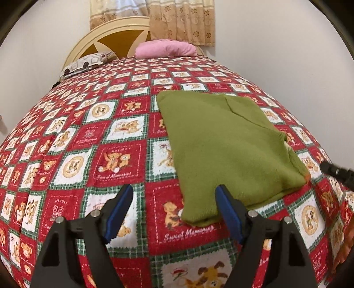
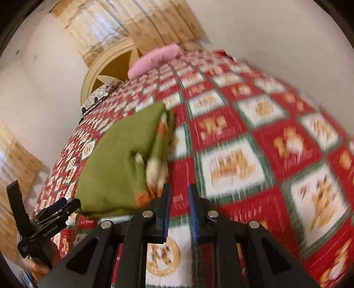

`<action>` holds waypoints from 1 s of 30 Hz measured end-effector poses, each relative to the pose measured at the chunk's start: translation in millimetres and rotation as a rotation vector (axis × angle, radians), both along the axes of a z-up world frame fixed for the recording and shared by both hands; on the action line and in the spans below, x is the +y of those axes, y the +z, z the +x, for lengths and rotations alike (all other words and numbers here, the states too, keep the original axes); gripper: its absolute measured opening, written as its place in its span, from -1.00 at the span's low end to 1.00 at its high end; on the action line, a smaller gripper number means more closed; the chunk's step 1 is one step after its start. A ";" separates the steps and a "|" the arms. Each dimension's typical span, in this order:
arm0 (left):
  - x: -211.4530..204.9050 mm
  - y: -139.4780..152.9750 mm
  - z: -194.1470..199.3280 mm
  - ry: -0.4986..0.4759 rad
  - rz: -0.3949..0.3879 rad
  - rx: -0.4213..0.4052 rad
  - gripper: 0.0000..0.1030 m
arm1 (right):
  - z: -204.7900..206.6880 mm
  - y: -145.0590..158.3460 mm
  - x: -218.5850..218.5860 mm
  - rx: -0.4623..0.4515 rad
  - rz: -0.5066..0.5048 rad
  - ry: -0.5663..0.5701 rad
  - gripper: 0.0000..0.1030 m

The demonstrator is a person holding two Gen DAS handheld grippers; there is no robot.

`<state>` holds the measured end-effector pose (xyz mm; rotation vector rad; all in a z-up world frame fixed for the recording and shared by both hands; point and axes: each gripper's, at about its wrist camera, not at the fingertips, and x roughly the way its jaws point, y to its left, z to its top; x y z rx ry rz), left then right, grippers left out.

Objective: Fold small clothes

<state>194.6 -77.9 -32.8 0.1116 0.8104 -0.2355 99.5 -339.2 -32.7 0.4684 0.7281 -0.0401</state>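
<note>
A green garment (image 1: 225, 141) lies folded into a thick rectangle on the red patchwork bedspread (image 1: 110, 133). My left gripper (image 1: 174, 190) stands open at the fold's near left corner, its right finger over the green cloth and its left finger over the bedspread, holding nothing. In the blurred right wrist view the same garment (image 2: 119, 164) shows cream and orange layers at its edge. My right gripper (image 2: 179, 189) hovers just right of that edge, with a narrow gap between its blue pads and nothing in it. The left gripper (image 2: 55, 208) shows at the lower left there.
A pink pillow (image 1: 166, 48) and a patterned pillow (image 1: 88, 62) lie at the head of the bed under a cream headboard (image 1: 115, 37). Beige curtains (image 1: 181, 20) hang behind. White walls flank the bed. The right gripper's tip (image 1: 336, 172) enters at the right edge.
</note>
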 end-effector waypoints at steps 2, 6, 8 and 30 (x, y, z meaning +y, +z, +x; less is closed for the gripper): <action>-1.7 2.9 4.1 -0.002 -0.012 -0.002 0.58 | 11.8 13.4 9.1 -0.029 -0.044 0.029 -0.69; -4.2 10.8 23.3 0.025 -0.072 -0.002 0.61 | 58.2 28.5 30.3 -0.058 -0.135 0.094 -0.69; -8.6 11.7 37.2 0.046 -0.093 0.009 0.61 | 84.7 27.4 36.6 -0.052 -0.145 0.125 -0.69; -37.2 -28.2 77.6 0.105 -0.035 -0.012 0.99 | 148.6 -31.9 52.6 0.005 -0.277 0.141 -0.72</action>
